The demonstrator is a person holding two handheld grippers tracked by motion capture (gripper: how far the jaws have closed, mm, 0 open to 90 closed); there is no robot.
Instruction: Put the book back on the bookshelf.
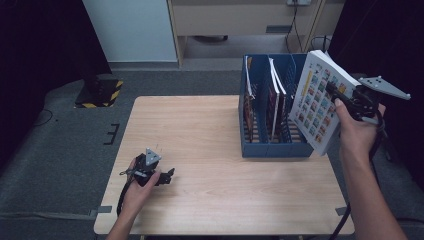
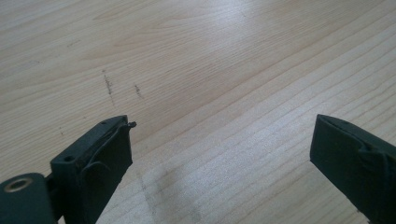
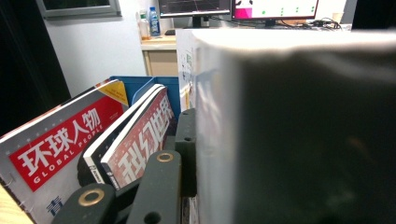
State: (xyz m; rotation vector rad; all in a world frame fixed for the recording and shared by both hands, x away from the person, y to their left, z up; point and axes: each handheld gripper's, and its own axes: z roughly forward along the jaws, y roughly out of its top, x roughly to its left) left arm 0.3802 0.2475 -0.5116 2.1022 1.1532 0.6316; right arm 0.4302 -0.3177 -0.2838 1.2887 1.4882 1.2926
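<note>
Book (image 1: 320,102), thick and stiff, feels heavy; my right gripper (image 1: 336,95) clamps its edge right of the blue file rack (image 1: 272,147); my left gripper (image 2: 219,154) rests with jaws apart.

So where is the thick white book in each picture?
High view: the white book is at the right, held by the right gripper beside the blue file box.
Left gripper view: not there.
Right gripper view: close up, right half.
Shared landmark: the blue file box.
</note>
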